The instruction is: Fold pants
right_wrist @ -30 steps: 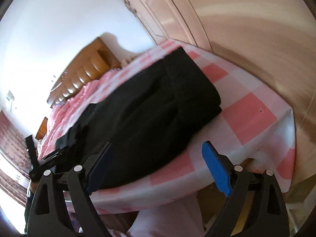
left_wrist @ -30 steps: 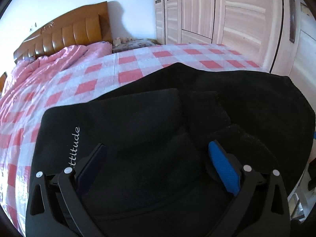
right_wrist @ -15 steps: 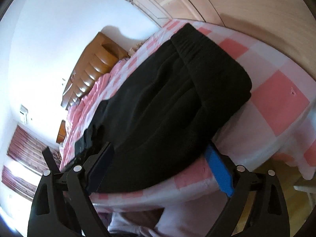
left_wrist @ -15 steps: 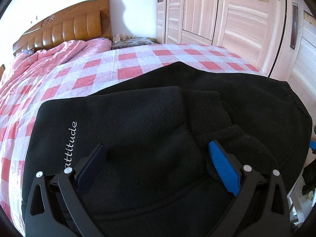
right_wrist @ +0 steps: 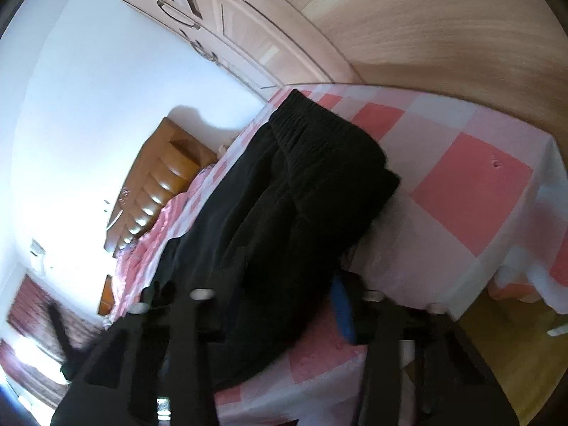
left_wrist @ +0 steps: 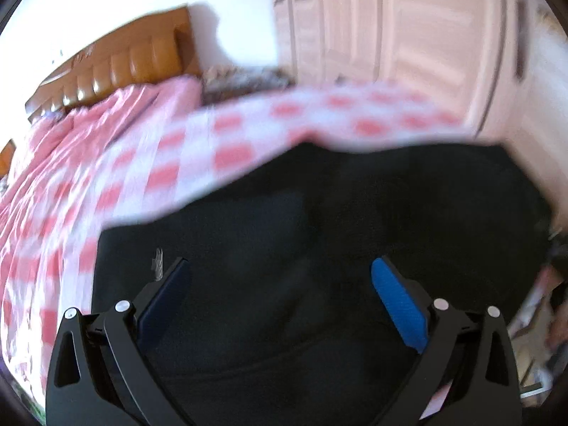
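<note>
Black pants (left_wrist: 319, 234) lie folded over on the pink checked bedsheet (left_wrist: 198, 149) near the bed's foot edge. My left gripper (left_wrist: 278, 277) is open, its fingers spread just over the near part of the pants, holding nothing. In the right wrist view the pants (right_wrist: 284, 206) stretch from the waistband (right_wrist: 301, 117) at the far end toward me. My right gripper (right_wrist: 269, 301) is open and low at the pants' near edge, with dark cloth between the fingers; its left finger is hidden against the fabric.
A wooden headboard (left_wrist: 117, 64) and crumpled pink quilt (left_wrist: 64, 149) are at the bed's far end. Pale wardrobe doors (left_wrist: 408, 35) stand along the right side. The sheet hangs over the bed corner (right_wrist: 525, 255) above a wooden floor (right_wrist: 525, 372).
The right gripper has dropped and moved in until the pants' near edge lies between its fingers. The left gripper has shifted fast, blurring its view, and sits farther over the pants.
</note>
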`<move>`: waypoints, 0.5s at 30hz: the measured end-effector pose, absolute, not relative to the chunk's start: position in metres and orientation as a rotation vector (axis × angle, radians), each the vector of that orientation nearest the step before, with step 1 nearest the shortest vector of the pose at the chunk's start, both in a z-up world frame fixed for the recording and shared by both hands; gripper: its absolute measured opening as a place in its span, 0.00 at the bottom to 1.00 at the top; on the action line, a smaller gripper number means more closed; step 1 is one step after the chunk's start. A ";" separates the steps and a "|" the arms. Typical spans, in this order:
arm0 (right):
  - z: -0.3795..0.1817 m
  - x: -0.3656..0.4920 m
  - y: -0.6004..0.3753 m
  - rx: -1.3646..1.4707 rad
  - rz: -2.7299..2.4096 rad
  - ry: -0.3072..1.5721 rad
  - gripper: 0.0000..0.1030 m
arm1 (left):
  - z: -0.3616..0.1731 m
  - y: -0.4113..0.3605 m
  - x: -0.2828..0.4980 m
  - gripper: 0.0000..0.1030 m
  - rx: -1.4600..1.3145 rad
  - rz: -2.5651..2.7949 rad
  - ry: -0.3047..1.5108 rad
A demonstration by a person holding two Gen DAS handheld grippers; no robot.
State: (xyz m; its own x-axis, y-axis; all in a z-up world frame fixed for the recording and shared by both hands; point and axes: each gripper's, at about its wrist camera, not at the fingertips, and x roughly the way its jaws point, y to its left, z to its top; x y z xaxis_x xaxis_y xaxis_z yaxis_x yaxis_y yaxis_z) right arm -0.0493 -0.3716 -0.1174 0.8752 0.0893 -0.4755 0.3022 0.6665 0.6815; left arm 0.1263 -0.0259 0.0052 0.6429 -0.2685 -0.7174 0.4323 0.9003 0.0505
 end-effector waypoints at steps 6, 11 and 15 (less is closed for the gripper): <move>-0.085 -0.046 -0.341 0.513 -0.181 0.455 0.22 | 0.051 -0.156 0.136 0.98 0.207 -0.805 0.942; -0.068 -0.039 -0.311 0.286 -0.238 0.420 0.22 | 0.056 -0.286 0.155 0.98 0.307 -0.940 1.143; -0.069 -0.038 -0.305 0.231 -0.254 0.419 0.22 | 0.044 -0.389 0.126 0.98 0.598 -0.960 1.204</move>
State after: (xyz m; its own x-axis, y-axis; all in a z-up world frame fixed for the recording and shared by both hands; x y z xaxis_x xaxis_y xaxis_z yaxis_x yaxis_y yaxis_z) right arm -0.0379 -0.3049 -0.0691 0.8827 -0.1949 -0.4275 0.2894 0.9423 0.1680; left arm 0.1263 -0.3892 0.0443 0.0605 -0.2943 -0.9538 0.8645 0.4930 -0.0973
